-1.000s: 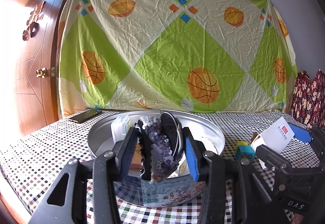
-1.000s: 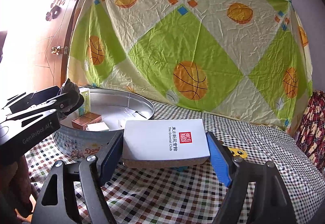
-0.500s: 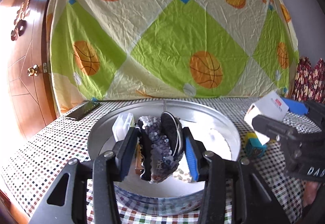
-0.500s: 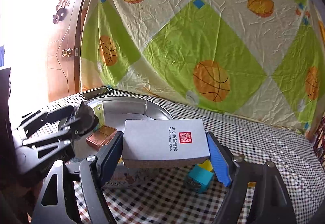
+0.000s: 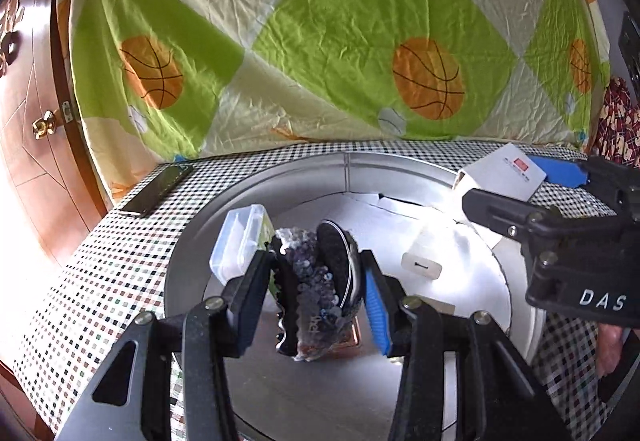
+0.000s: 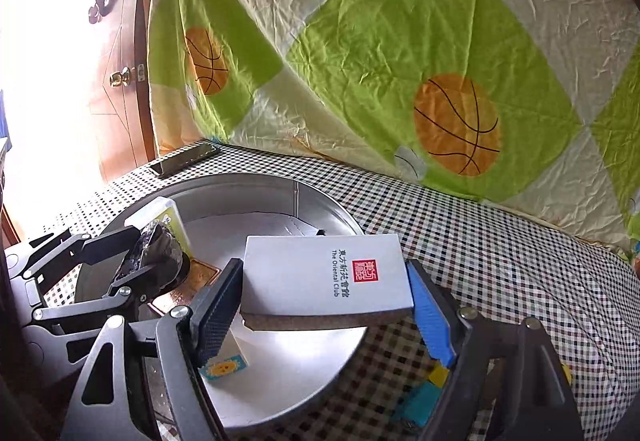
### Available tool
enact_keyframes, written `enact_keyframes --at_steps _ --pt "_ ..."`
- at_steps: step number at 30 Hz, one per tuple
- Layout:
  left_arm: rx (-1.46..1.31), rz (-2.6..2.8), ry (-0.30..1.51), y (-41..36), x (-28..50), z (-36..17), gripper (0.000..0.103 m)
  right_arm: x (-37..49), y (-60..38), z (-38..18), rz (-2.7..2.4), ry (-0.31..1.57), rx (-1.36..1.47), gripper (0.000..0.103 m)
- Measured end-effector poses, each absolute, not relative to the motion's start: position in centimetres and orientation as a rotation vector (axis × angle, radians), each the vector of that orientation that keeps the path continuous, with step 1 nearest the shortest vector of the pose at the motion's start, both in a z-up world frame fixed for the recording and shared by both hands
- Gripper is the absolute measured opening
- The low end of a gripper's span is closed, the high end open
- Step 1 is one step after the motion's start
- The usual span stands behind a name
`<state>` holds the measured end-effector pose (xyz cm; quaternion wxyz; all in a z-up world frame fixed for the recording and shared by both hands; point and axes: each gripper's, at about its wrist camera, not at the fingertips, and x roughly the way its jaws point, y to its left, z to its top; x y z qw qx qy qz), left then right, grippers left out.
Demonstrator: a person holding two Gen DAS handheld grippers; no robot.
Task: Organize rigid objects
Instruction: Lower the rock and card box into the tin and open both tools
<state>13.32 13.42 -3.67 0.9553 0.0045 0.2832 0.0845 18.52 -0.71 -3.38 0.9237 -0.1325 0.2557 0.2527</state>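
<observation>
A small purple sequinned shoe with a black sole hangs above the round metal tin, and my left gripper is shut on it. The white box with a red seal sits flat between the pads of my right gripper, which is shut on it over the tin's right side. In the left wrist view the box and the right gripper reach in from the right. In the right wrist view the left gripper and the shoe are at the left.
Inside the tin are a clear plastic box, a small white box, a copper-coloured flat box and a sun-printed card box. A phone lies at the checked table's back left. A blue-yellow block is beside the tin.
Both grippers have moved in over the tin and tipped downward. The white box has travelled left from beside the tin to above its right side. Neither grip has changed.
</observation>
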Motion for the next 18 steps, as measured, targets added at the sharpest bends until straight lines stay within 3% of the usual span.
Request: enact_keyframes --at_steps 11,13,15,18 --pt "0.023 0.261 0.578 15.4 14.2 -2.9 0.05 20.1 2.2 -5.1 0.539 0.559 -0.3 0.085" --pt "0.02 0.278 0.572 15.8 13.9 -2.7 0.057 20.1 2.0 -5.1 0.544 0.557 -0.29 0.088" --pt "0.008 0.303 0.562 16.2 13.6 -2.6 0.076 20.1 1.5 -4.9 0.549 0.559 -0.261 0.09" --pt "-0.017 0.314 0.546 16.6 12.8 -2.5 0.092 19.8 0.5 -4.7 0.557 0.559 -0.229 0.095"
